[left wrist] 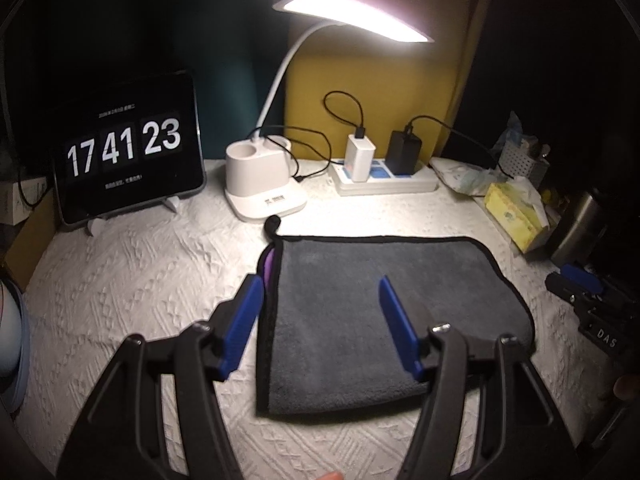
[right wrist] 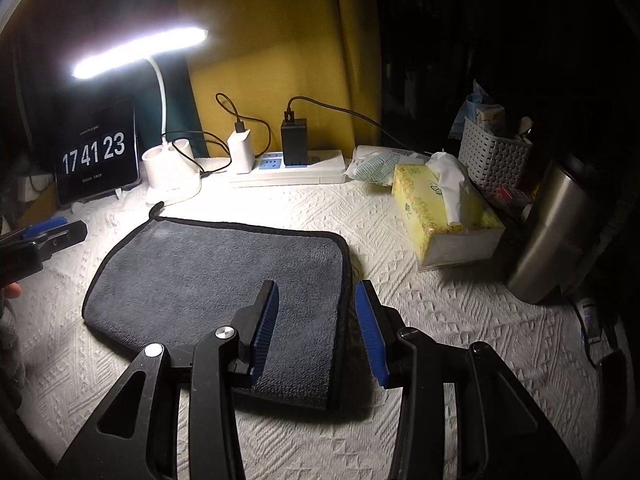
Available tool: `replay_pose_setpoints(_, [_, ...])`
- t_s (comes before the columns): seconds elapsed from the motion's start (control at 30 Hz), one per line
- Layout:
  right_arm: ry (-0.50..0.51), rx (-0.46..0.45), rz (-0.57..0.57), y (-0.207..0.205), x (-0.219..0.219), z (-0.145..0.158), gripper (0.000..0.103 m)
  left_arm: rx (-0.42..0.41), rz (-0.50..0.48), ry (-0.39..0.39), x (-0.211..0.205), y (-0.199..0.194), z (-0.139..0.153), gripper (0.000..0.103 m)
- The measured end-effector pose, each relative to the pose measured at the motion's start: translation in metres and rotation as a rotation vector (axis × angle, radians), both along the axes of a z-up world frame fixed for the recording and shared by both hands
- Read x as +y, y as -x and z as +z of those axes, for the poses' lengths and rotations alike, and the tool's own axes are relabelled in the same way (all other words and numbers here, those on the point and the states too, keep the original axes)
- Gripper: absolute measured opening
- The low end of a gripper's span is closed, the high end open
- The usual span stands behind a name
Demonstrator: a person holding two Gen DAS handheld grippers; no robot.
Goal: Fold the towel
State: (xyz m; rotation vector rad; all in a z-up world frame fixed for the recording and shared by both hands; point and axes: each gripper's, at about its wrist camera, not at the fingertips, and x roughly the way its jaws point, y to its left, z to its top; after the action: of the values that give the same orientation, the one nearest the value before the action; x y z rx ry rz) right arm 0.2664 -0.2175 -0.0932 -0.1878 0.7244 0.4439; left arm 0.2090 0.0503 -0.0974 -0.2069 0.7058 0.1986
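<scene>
Folded grey plush towel (left wrist: 384,320): black piping, purple underside. Knit-patterned white tablecloth (left wrist: 140,280). Black-framed gripper pads (right wrist: 264,332) blue. Floral-print tissue box (right wrist: 436,216) yellow.

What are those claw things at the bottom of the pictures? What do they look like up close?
They are two hand-held clamps. The left gripper and the right gripper look alike: black linkage bars with triangular cut-outs, silver pivot bolts, and two flat blue fingers with ribbed inner faces. Seen from the side, the right gripper's body shows white letters, "DAS". No cables show on either.

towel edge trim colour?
Black trim on the grey towel; clearest in the right wrist view.
</scene>
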Motion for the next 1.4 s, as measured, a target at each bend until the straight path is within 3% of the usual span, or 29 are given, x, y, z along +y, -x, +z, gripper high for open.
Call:
replay_pose_setpoints(1.0, [0.001, -0.038, 0.006, 0.063, -0.006, 0.017, 0.042, -0.03, -0.036, 0.029, -0.029, 0.065, 0.012, 0.062])
replay_pose_setpoints(1.4, [0.001, -0.058, 0.014, 0.091, -0.009, 0.023, 0.042, -0.047, -0.016, 0.001, -0.036, 0.095, 0.018, 0.062])
